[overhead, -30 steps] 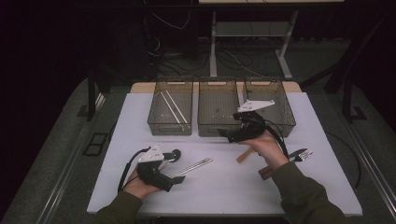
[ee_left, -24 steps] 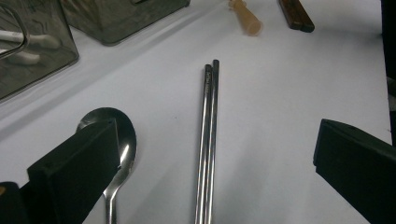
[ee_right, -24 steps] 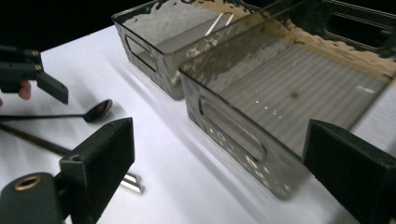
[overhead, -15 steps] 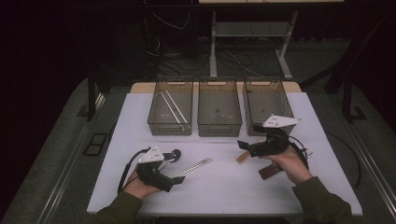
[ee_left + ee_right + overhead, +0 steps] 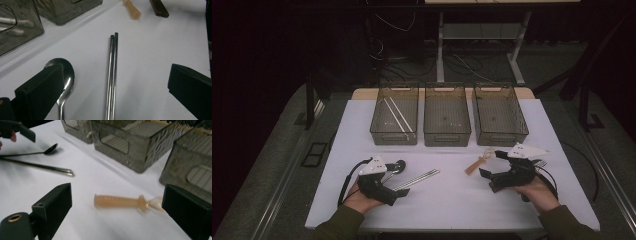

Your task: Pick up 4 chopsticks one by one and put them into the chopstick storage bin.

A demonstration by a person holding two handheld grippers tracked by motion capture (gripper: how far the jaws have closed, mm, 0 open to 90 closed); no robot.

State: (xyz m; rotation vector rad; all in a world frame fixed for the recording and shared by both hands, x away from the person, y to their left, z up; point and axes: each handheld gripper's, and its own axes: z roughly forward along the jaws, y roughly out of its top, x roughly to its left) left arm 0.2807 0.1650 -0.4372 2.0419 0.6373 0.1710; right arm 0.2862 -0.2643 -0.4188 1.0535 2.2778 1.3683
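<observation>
A pair of metal chopsticks [image 5: 417, 179] [image 5: 112, 75] lies on the white table, running out between the jaws of my open left gripper [image 5: 394, 189] [image 5: 112, 85]. A metal spoon [image 5: 398, 165] [image 5: 63, 82] rests beside its left jaw. A tan plastic utensil [image 5: 477, 162] [image 5: 120, 201] lies in front of my right gripper [image 5: 491, 167] [image 5: 117, 212], which is open and empty, low over the table. At the back stand three smoky clear bins: the left bin [image 5: 395, 136] holds white chopsticks [image 5: 396, 114], while the middle bin [image 5: 447, 136] and right bin [image 5: 502, 136] look empty.
A fork [image 5: 540, 162] lies just right of the right gripper. A dark brown handle [image 5: 159, 7] shows past the tan utensil in the left gripper view. The white mat [image 5: 447, 210] ends close to the person's forearms at the front.
The right gripper has come back from above the bins toward the near right and lower, now facing the tan utensil. The left gripper has stayed put.
</observation>
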